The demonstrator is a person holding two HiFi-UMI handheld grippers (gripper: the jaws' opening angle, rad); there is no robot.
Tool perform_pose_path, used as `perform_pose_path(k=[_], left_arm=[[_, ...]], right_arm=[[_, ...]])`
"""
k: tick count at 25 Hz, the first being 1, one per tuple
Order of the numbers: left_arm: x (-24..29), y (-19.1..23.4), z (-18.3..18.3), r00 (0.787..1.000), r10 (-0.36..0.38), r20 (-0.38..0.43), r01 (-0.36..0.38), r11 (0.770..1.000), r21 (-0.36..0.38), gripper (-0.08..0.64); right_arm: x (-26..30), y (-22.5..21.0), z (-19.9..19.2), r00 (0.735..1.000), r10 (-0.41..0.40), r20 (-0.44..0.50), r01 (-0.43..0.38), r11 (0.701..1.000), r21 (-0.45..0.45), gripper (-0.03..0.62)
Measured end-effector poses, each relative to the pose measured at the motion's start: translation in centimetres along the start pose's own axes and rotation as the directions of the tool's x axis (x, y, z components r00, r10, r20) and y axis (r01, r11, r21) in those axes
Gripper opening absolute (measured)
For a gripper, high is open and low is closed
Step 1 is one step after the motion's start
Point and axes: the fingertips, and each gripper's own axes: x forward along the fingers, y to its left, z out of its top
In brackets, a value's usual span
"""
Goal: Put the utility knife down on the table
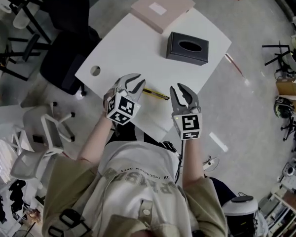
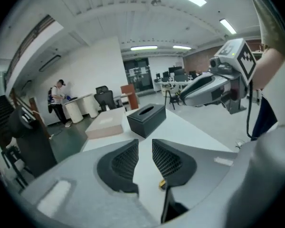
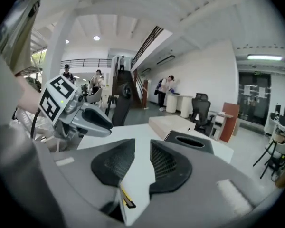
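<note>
The utility knife (image 1: pixel 156 94), yellow and black, lies flat on the white table (image 1: pixel 133 48) near its front edge. It sits between my two grippers and touches neither. My left gripper (image 1: pixel 134 84) hovers just left of it, jaws apart and empty. My right gripper (image 1: pixel 182 94) hovers just to its right, also open and empty. In the left gripper view the left gripper (image 2: pixel 145 158) shows bare table between its pads and a yellow tip of the knife (image 2: pixel 162 184) below. In the right gripper view the right gripper (image 3: pixel 142 163) is above the knife (image 3: pixel 127 198).
A black tissue box (image 1: pixel 187 48) stands at the table's far right, and a flat pinkish box (image 1: pixel 163 6) lies at its far edge. A round cable hole (image 1: pixel 95 70) is at the left edge. A black office chair (image 1: pixel 64 58) and a white chair (image 1: pixel 44 132) stand left of the table.
</note>
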Motion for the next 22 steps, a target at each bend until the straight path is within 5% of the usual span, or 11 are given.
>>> perform_pose_path(k=[3, 8, 17, 22], left_arm=[[-2.3, 1.1, 2.5, 0.988, 0.124, 0.097, -0.117, 0.99, -0.076, 0.097], [-6.0, 2.3, 6.8, 0.936, 0.262, 0.235, -0.226, 0.959, -0.172, 0.081], [-10.4, 2.5, 10.3, 0.848, 0.375, 0.375, -0.315, 0.925, -0.213, 0.009], [-11.3, 2.0, 10.7, 0.843, 0.376, 0.385, -0.315, 0.925, -0.213, 0.009]], right_arm=[[-1.9, -0.7, 2.6, 0.993, -0.092, 0.079, 0.09, 0.995, 0.036, 0.101], [-4.2, -0.8, 6.7, 0.961, -0.17, 0.218, 0.156, 0.985, 0.079, 0.067], [-7.0, 0.9, 9.6, 0.932, -0.203, 0.301, 0.216, 0.976, -0.01, 0.044], [-8.3, 0.1, 10.9, 0.904, -0.262, 0.337, 0.272, 0.962, 0.018, 0.002]])
